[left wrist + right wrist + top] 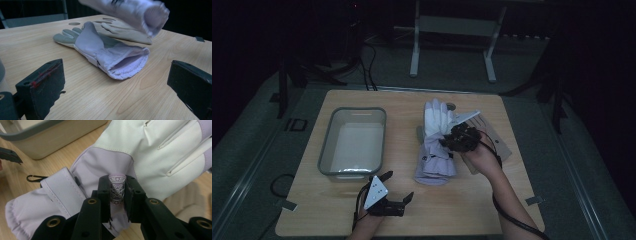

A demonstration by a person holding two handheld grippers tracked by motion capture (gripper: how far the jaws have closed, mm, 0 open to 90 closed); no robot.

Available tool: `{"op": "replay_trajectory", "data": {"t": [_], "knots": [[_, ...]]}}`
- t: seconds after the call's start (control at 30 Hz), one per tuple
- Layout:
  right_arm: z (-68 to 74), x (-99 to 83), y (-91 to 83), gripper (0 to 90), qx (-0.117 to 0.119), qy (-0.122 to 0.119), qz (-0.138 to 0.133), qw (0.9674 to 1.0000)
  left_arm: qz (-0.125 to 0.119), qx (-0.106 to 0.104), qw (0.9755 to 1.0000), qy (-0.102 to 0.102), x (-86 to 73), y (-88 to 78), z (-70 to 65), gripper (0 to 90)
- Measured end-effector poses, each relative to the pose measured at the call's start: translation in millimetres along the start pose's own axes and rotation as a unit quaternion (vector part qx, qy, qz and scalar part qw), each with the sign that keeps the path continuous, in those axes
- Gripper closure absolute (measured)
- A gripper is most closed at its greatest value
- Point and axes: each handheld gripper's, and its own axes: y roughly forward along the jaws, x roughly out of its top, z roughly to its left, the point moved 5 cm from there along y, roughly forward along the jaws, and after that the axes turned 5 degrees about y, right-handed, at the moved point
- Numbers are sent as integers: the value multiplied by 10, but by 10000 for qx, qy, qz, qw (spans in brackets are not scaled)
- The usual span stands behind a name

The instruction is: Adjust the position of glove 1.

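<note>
A white and lilac glove hangs just over the middle of the table, and my right gripper is shut on it. In the right gripper view the jaws pinch a fold of that glove at its printed label, with my right gripper coming up from below. The held glove is blurred at the top of the left gripper view. Under it its mate lies flat, grey palm up, cuff towards me. My left gripper rests near the front edge, open and apart from both gloves, with nothing between its jaws.
A clear bin with a grey rim stands on the left half of the table, also near the held glove. A beige pair of gloves lies to the right, under my right hand. A metal stand is behind the table.
</note>
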Motion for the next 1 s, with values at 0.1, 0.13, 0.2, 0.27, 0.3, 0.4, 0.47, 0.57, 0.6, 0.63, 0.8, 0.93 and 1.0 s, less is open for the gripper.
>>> {"op": "replay_trajectory", "data": {"t": [0.1, 0.13, 0.2, 0.27, 0.3, 0.4, 0.47, 0.57, 0.6, 0.63, 0.8, 0.93, 1.0], "knots": [[21, -18, 133, 763, 25, 55, 120, 9999, -6, 4, 10000, 6, 0, 0, 0, 16], [23, -23, 175, 762, -10, 69, 165, 9998, -5, 5, 10000, 7, 0, 0, 1, 16], [18, -28, 242, 761, -18, 94, 204, 9997, -7, 3, 10000, 4, 0, 0, 1, 16], [5, -45, 327, 758, 4, 113, 293, 9995, -3, 1, 10000, 10, 0, 0, 2, 16], [1, -58, 368, 757, 10, 132, 330, 9994, 1, 1, 10000, 16, -1, 0, 2, 16], [-14, -117, 486, 750, -21, 236, 475, 9986, -14, -5, 10000, 1, 1, 1, -2, 16], [-24, -151, 549, 750, -13, 283, 505, 9983, -1, -3, 10000, 13, 0, 0, 2, 16], [-17, -188, 608, 751, -21, 298, 563, 9980, -4, -4, 10000, 31, 0, 0, 0, 16], [-14, -201, 627, 752, -12, 295, 575, 9979, -9, -7, 10000, 21, 0, 0, -2, 16], [-4, -220, 644, 752, -4, 267, 611, 9978, -9, -8, 10000, 19, 0, 0, -1, 16], [51, -331, 656, 750, 67, 292, 618, 9976, -9, -7, 10000, 15, 0, 0, -1, 16], [95, -425, 591, 744, 164, 295, 622, 9975, -5, -2, 10000, 3, 0, 0, 0, 16], [132, -470, 541, 740, 152, 249, 639, 9975, -3, 1, 10000, 8, -1, -1, 1, 16]]}}
